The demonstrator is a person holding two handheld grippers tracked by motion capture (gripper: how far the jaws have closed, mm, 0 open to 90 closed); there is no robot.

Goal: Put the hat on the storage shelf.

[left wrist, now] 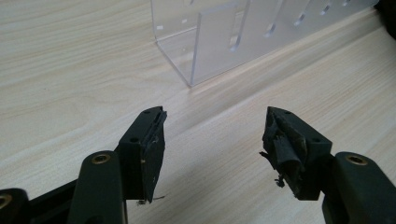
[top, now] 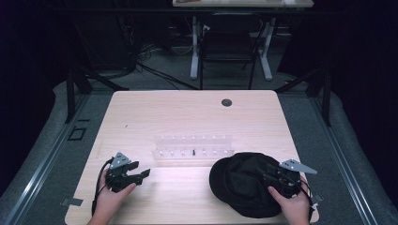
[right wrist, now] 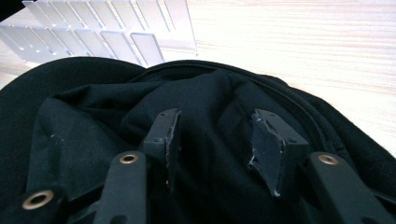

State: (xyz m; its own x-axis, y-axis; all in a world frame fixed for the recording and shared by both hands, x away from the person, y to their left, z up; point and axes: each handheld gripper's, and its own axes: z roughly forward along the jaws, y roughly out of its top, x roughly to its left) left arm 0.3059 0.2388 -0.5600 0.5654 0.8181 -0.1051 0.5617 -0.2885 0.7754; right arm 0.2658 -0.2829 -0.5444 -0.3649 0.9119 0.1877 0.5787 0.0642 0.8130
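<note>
Your right gripper (right wrist: 212,140) hangs over the black cap (top: 244,183), jaws spread wide above the crumpled cloth and gripping nothing. The cap lies on the counter (top: 187,112) just in front of the clear slotted rack (top: 192,151), toward its right end. Your left gripper (left wrist: 212,140) sits off the rack's left end (jaws wide, empty, over bare wood).

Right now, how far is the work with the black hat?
Nothing looks done yet: the black fabric hat lies flat on the light wooden table, near the clear plastic rack. In hand: the right tool hovers open over the hat's cloth, gripping nothing. The left tool waits open above bare wood. Gripping and moving the hat remain.
</note>
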